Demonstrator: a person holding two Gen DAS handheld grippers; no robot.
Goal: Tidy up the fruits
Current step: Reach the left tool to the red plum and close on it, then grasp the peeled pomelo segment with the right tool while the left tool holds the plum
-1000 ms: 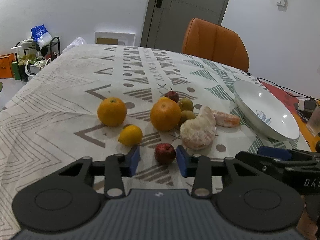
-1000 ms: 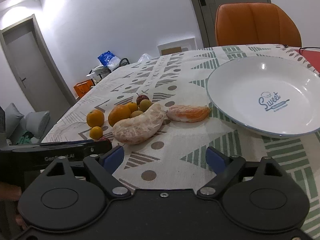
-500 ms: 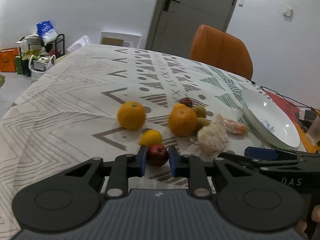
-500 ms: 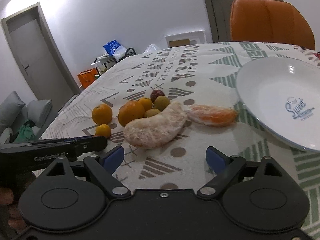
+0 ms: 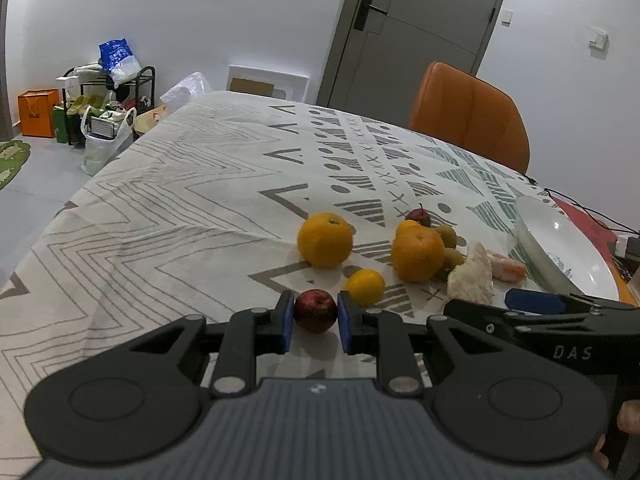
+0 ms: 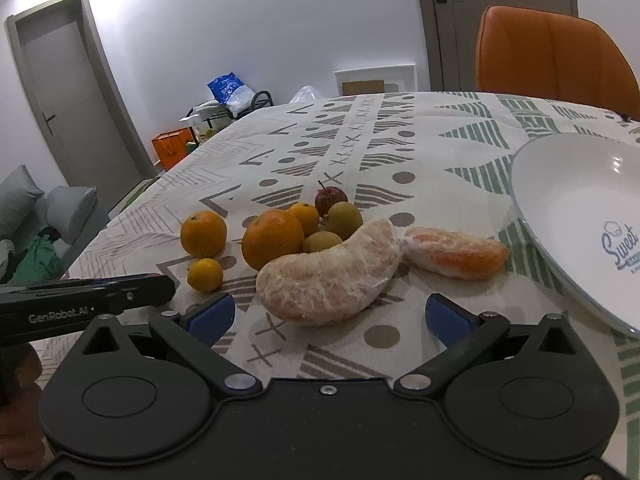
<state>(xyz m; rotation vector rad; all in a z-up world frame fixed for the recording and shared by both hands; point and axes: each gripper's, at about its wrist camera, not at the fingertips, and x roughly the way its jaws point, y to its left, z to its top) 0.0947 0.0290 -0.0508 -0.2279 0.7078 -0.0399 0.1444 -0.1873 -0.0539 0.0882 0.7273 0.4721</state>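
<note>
The left claw [image 5: 316, 322] pinches a small red apple [image 5: 315, 311] between its blue pads, just above the patterned table [image 5: 180, 208] and beside a small yellow citrus [image 5: 365, 287]. The right claw [image 6: 329, 314] is spread wide, its jaws having just been opening, with nothing gripped; a peeled pomelo wedge [image 6: 330, 272] lies just ahead of it. A white plate [image 6: 568, 208] sits to the right.

White walls [image 5: 240, 12], grey door [image 5: 412, 28] (shut), orange chair [image 5: 468, 116].

Bare tablecloth [image 5: 168, 216] left of fruit cluster [image 5: 416, 248]
</note>
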